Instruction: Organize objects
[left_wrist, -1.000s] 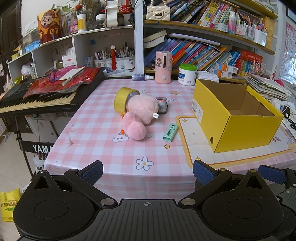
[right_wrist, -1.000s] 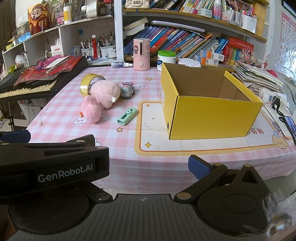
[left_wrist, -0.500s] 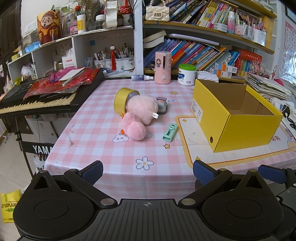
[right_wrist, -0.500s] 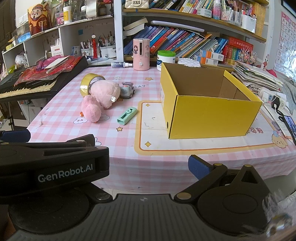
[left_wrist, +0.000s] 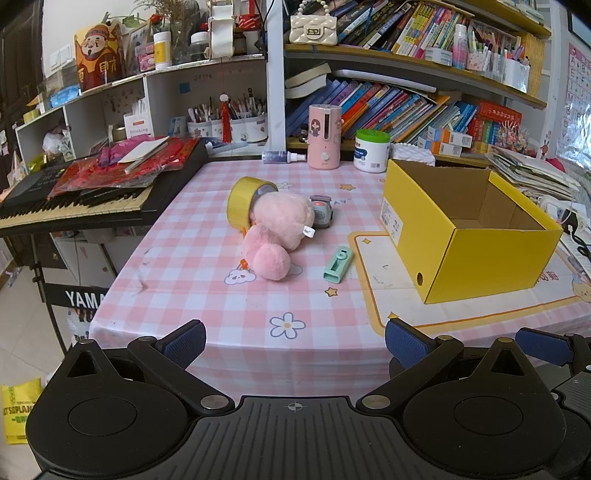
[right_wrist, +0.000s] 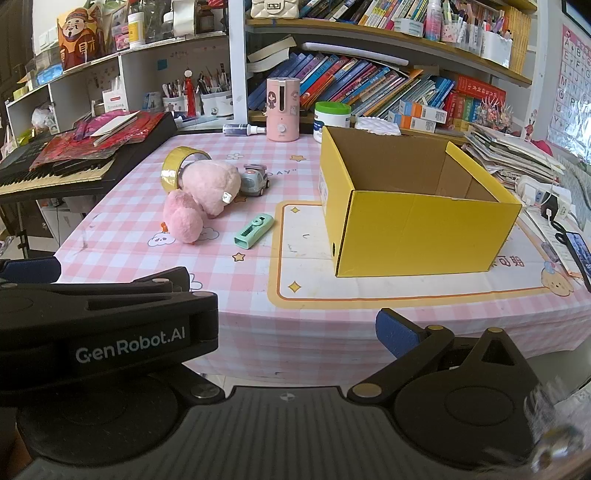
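Observation:
On the pink checked tablecloth lie a pink plush toy (left_wrist: 280, 225) (right_wrist: 207, 195), a yellow tape roll (left_wrist: 242, 201) (right_wrist: 175, 168) leaning against it, a small grey toy car (left_wrist: 321, 212) (right_wrist: 255, 181) and a mint-green correction tape (left_wrist: 337, 264) (right_wrist: 254, 230). To their right stands an empty, open yellow cardboard box (left_wrist: 461, 229) (right_wrist: 413, 221). My left gripper (left_wrist: 293, 343) hangs open and empty before the table's front edge. Beside it on the right, my right gripper (right_wrist: 291, 332) is open too; the left gripper's body (right_wrist: 110, 332) hides its left finger.
A black keyboard (left_wrist: 74, 206) piled with red packets juts out at the left. A pink dispenser (left_wrist: 324, 136), a green-lidded jar (left_wrist: 371, 151) and a spray bottle (left_wrist: 282, 157) stand along the back below the bookshelves. Papers (left_wrist: 528, 177) and a phone (right_wrist: 580, 251) lie right of the box.

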